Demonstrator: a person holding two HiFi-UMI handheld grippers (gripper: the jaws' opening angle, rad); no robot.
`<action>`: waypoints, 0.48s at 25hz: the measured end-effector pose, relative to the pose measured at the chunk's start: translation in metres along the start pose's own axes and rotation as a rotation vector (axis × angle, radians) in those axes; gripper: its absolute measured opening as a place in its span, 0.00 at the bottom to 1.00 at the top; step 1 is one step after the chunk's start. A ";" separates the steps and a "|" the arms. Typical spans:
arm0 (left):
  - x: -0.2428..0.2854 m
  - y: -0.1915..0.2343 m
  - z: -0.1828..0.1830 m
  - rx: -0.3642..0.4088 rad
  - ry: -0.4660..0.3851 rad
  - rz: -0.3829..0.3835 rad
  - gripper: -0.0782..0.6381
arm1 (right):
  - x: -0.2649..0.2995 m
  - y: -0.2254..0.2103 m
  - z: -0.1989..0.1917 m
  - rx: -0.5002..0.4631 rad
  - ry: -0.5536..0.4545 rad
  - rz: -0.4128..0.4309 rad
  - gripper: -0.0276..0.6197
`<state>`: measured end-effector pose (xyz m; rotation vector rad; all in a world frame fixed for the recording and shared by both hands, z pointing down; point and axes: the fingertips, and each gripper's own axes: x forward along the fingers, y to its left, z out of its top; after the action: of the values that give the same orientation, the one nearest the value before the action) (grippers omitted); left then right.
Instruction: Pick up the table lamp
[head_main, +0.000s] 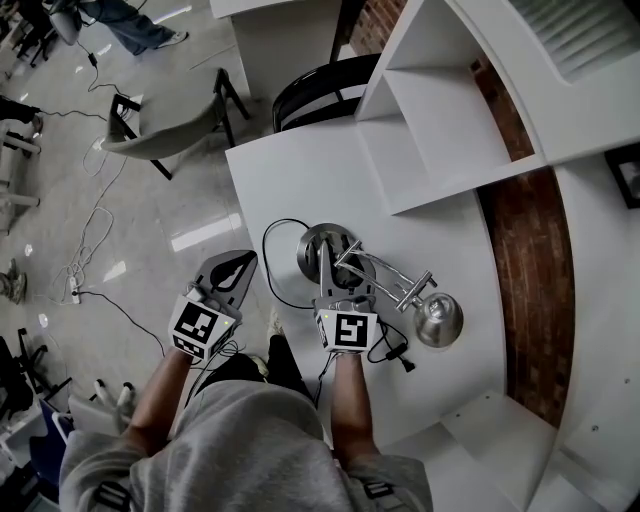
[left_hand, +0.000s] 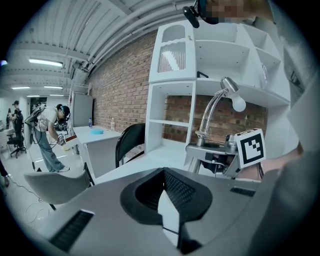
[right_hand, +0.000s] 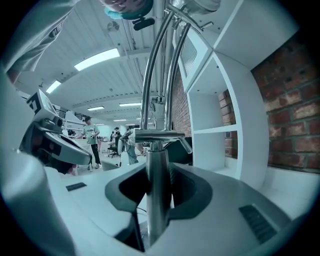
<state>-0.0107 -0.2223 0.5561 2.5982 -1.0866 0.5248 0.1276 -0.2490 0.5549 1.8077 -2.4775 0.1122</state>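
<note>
The table lamp stands on the white desk (head_main: 290, 180): a round metal base (head_main: 312, 246), a jointed chrome arm and a dome head (head_main: 438, 319) leaning to the right. My right gripper (head_main: 334, 256) is shut on the lamp's upright post (right_hand: 158, 190), which fills the gap between its jaws, just above the base. In the left gripper view the lamp (left_hand: 212, 107) rises at the right, beside the right gripper's marker cube (left_hand: 250, 146). My left gripper (head_main: 243, 258) hangs off the desk's left edge, jaws together, holding nothing (left_hand: 167, 210).
The lamp's black cord (head_main: 272, 262) loops over the desk's left part, with a plug near my right wrist. A white shelf unit (head_main: 450, 120) stands behind the lamp against a brick wall. A black chair (head_main: 320, 90) and a grey chair (head_main: 165, 130) stand beyond. Cables lie on the floor.
</note>
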 end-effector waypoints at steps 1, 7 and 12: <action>0.000 -0.001 0.000 -0.002 -0.001 -0.003 0.11 | 0.000 0.000 0.000 0.000 0.000 0.000 0.23; 0.000 -0.004 0.000 -0.001 -0.005 -0.010 0.11 | -0.001 0.000 -0.001 0.005 0.004 0.003 0.22; -0.006 -0.001 -0.001 -0.006 -0.009 -0.001 0.11 | -0.001 0.000 -0.001 0.006 0.011 -0.005 0.22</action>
<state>-0.0139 -0.2173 0.5547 2.5976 -1.0885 0.5093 0.1282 -0.2477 0.5561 1.8107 -2.4680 0.1296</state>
